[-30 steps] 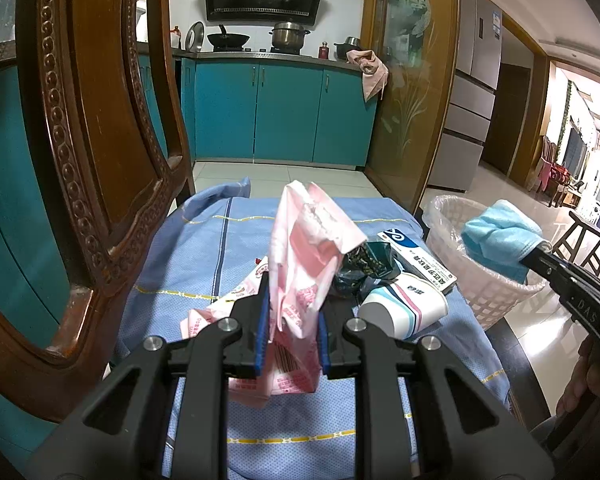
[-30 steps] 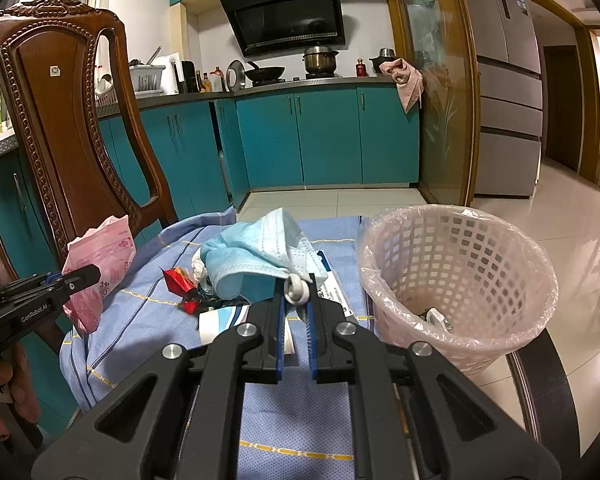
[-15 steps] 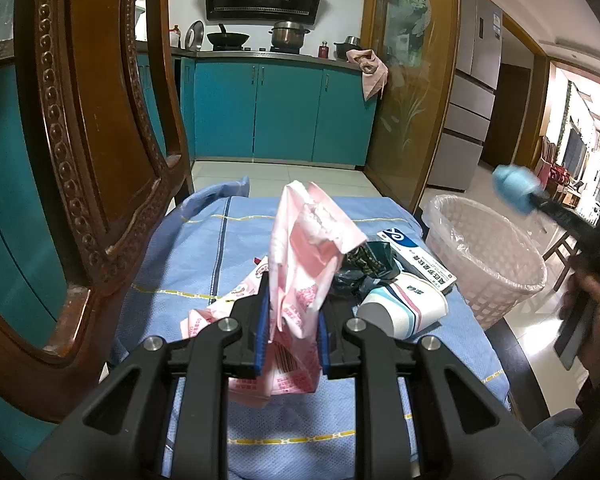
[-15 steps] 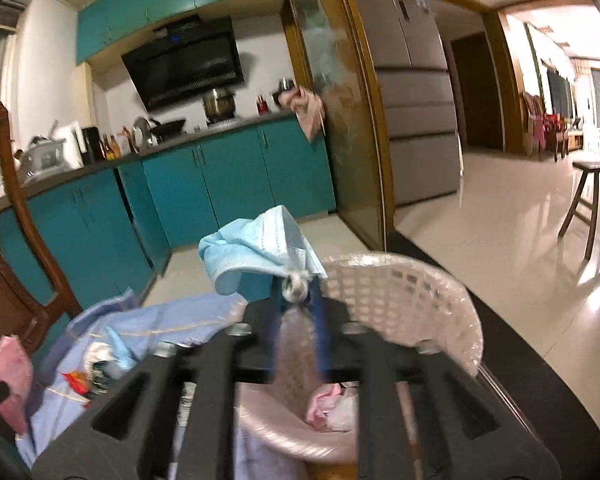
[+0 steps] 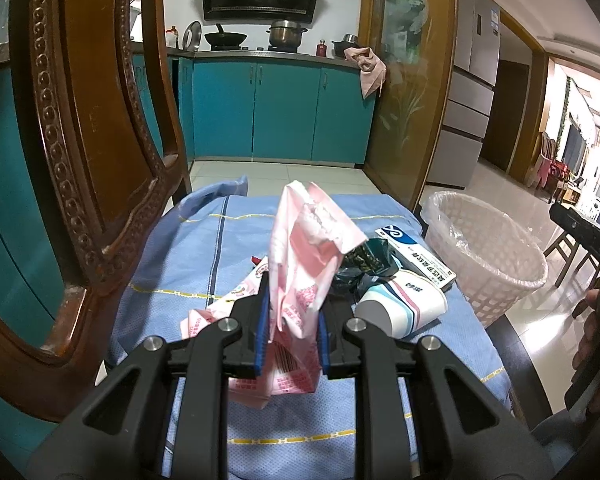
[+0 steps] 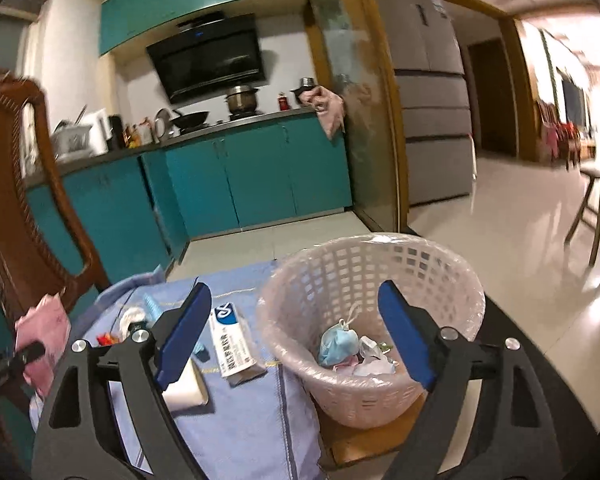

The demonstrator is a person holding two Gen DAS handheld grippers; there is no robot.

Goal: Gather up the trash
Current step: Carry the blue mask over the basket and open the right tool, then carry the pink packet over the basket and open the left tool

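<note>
Blue face mask (image 6: 337, 342) lies crumpled in the white basket (image 6: 466, 300), on top of other scraps, ear loop sticking up. Basket is lined with a clear bag and stands at the right end of the desk (image 6: 240, 416), which is covered with a blue cloth.

My right gripper (image 6: 294, 340) hangs above the basket's near rim, jaws spread wide, nothing between them.

My left gripper (image 5: 291, 334) has its jaws closed on a pink wrapper (image 5: 306, 256), which stands up crumpled above the blue pads; its lower end hangs below the jaws over the cloth.

Just beyond the wrapper on the desk: a paper cup (image 5: 400, 308) on its side, a dark green foil packet (image 5: 362, 262), a white and blue box (image 5: 416, 254) lying flat near the basket. More pink wrapping (image 5: 204, 318) lies flat left of the jaws.

Carved wooden chair back (image 5: 80, 140) close on the left. Teal kitchen cabinets (image 5: 280, 112) behind.
</note>
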